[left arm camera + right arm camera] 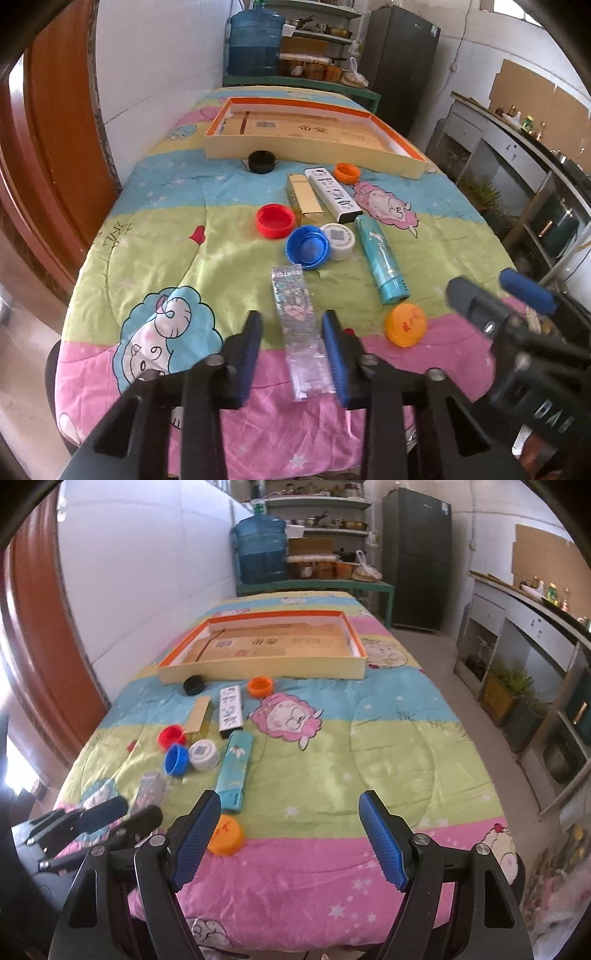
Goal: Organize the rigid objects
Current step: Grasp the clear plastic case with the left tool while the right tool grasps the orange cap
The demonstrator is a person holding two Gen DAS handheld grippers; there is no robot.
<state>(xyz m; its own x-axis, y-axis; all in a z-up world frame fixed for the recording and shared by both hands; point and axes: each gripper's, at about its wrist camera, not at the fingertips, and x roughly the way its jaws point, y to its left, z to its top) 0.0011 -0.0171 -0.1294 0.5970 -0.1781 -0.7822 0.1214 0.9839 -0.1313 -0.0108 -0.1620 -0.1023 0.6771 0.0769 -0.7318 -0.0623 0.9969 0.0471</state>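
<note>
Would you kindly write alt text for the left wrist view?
The left tool straddles a glittery slim box lying on a cartoon-print quilt, with a gap showing at its left finger. Beyond lie coloured bottle caps, three more slim boxes and an open cardboard tray; the right tool enters at right.

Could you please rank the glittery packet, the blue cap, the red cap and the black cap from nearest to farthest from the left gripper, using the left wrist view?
1. glittery packet, between the left gripper fingers
2. blue cap, just beyond the packet
3. red cap, farther, slightly left
4. black cap, by the tray
</note>
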